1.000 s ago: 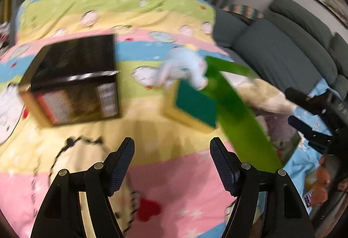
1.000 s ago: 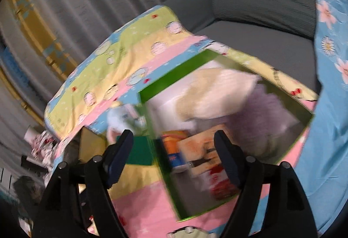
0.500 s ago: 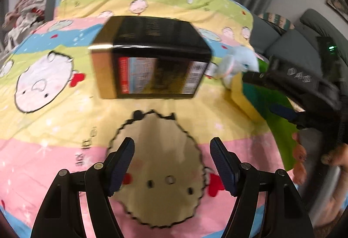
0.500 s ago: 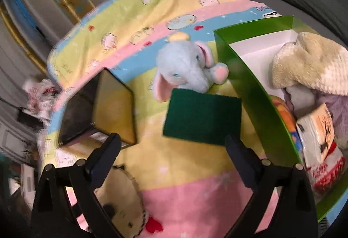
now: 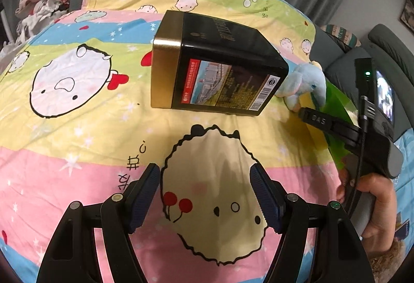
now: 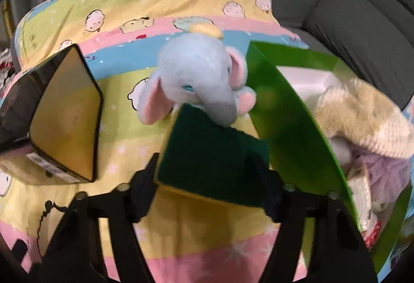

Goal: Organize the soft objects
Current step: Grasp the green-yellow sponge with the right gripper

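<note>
A green-and-yellow sponge (image 6: 212, 158) lies on the cartoon bedspread (image 6: 207, 236), its near end between the fingers of my right gripper (image 6: 207, 187), which is open around it. A light blue plush elephant (image 6: 196, 81) rests just behind the sponge; it also shows in the left wrist view (image 5: 302, 86). A green box (image 6: 289, 127) to the right holds a cream plush (image 6: 362, 114), a purple soft thing and packets. My left gripper (image 5: 204, 195) is open and empty over the bedspread (image 5: 77, 127), in front of a black and gold box (image 5: 220, 63).
The black and gold box (image 6: 62, 117) lies on its side left of the sponge. A grey sofa (image 6: 349, 13) stands at the back right. A pile of clothes (image 5: 44, 6) sits at the far left. The right hand-held gripper (image 5: 362, 132) shows in the left wrist view.
My right gripper moved forward and down, so the sponge now lies between its fingers. The left gripper swung left and now faces the black and gold box.
</note>
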Available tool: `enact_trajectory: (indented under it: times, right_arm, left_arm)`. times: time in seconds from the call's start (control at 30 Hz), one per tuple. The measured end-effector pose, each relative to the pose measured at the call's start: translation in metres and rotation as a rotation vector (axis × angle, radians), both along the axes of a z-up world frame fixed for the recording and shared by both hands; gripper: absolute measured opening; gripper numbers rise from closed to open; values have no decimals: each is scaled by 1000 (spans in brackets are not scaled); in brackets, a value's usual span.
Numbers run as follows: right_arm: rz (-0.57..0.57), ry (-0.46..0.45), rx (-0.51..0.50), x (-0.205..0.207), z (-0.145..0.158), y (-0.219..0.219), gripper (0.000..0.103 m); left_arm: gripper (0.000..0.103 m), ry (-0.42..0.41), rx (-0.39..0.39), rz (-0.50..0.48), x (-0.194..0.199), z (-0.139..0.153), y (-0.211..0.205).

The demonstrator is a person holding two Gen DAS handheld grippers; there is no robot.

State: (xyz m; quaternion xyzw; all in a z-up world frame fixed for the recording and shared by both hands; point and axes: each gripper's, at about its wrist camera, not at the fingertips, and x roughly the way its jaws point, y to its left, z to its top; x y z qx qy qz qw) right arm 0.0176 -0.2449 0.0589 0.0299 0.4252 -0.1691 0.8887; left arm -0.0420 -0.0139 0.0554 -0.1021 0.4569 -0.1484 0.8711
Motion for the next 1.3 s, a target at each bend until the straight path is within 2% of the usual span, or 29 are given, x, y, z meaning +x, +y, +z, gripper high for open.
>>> enact_trajectory:
  times: [0.07,0.17,0.37,0.47,0.57,0.7,0.83,0.9,0.97,1.0,1.03,1.07,1.17,1.3]
  right_arm:
    - [29,-6,-30,-9,6,6,40]
    - [72,-35,-15,-29,18,13,34]
    - [238,-62,173,-60,28,31,33]
    - [319,-47,204,-69,27,50,33]
    - [354,-32,178,-73,26,68,33]
    - [439,-16,210,-78,27,88,34]
    - [458,14,241,-77,24,100,42]
    - [455,32,291,-76,21,97,46]
    - [440,45,346,-75,20,89,63]
    - [435,41,371,-75,20,86,68]
    - [442,27,419,-76,22,79,79]
    - [453,16,457,-79,24,77,86]
    - [453,-24,562,-81,29,58,86]
    - [401,-20,581,-77,23,46,86]
  left_arm:
    - [72,2,1,4,-1,0,2]
    - [72,0,0,15,-3,1,7]
    - [72,-6,-9,36,-6,6,15]
    - [72,-17,-5,48,-9,10,19]
    - [72,-21,-5,64,-12,13,24]
    - [72,-28,-7,80,-15,16,32]
    - [72,-32,0,111,-17,19,41]
    - [72,-28,-18,116,-17,18,47]
    - [72,-21,-50,119,-18,19,51]
    - [72,-20,-53,119,-18,19,52]
    - [72,-20,-51,115,-18,19,51]
    - [72,-19,-46,109,-18,19,50]
    - [72,-8,-69,78,-17,16,42]
    - [72,30,-106,5,-14,8,25]
